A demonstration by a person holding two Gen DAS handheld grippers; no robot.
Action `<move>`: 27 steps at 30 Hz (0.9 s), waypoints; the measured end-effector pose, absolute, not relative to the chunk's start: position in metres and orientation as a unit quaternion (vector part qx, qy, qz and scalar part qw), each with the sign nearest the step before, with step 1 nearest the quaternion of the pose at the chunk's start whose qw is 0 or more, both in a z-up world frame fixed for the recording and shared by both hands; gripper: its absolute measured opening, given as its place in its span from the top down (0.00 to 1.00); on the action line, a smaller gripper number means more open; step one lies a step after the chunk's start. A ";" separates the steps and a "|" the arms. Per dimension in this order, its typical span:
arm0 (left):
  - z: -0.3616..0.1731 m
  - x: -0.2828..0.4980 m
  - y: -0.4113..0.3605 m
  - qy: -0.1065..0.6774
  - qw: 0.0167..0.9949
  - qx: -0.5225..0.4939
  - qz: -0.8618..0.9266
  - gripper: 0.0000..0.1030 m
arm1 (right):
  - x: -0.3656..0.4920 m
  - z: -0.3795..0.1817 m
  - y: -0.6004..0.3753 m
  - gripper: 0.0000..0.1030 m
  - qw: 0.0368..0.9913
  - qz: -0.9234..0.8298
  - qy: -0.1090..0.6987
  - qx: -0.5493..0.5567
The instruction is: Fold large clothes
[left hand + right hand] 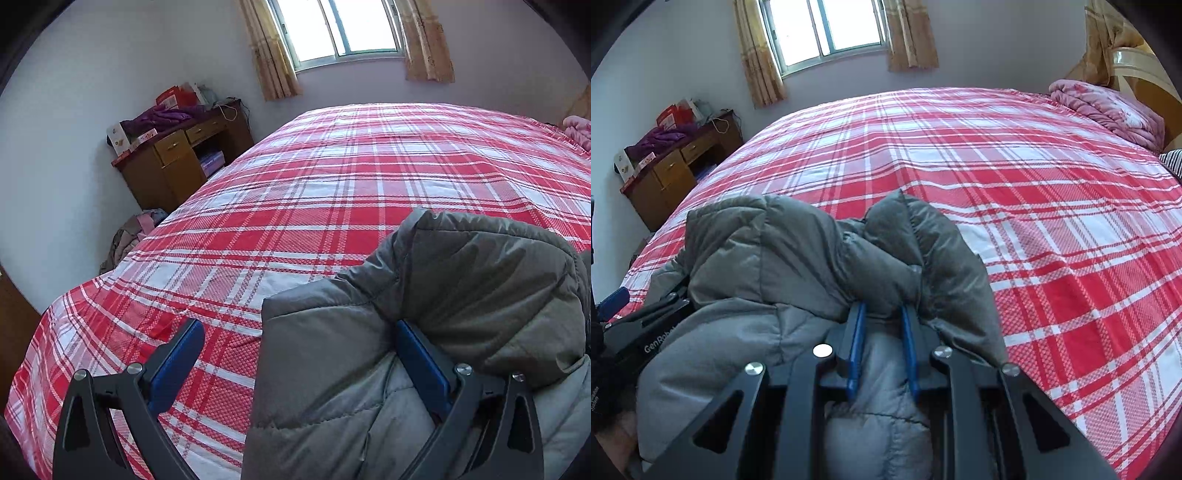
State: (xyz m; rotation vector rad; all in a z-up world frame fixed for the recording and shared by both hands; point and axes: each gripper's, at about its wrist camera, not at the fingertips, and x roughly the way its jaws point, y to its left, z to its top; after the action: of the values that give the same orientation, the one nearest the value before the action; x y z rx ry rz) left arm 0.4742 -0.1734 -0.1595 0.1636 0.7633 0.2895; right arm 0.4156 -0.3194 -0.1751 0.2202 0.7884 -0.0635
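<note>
Black left tool (646, 332), "GenRob" lettering

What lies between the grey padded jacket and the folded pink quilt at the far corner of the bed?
Nothing but bare red plaid bedspread; the right wrist view shows that stretch empty from the grey padded jacket to the pink quilt.

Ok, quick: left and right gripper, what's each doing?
Left gripper: open, fingers spread wide around the grey padded jacket edge, not pinching.
Right gripper: closed on the jacket.

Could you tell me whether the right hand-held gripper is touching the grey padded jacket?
Touching: the right wrist view shows the right hand-held gripper pinching a fold of the grey padded jacket between its blue pads.
</note>
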 end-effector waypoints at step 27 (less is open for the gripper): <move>-0.172 0.483 -0.166 0.404 0.905 0.062 0.123 0.01 | 0.423 -0.181 -0.313 0.78 0.911 -0.039 0.400 0.086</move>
State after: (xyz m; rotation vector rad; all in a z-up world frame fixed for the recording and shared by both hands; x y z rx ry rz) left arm 0.4830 -0.1661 -0.1719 0.1271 0.8339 0.2535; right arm 0.4230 -0.3134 -0.1814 0.1782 0.8251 -0.0805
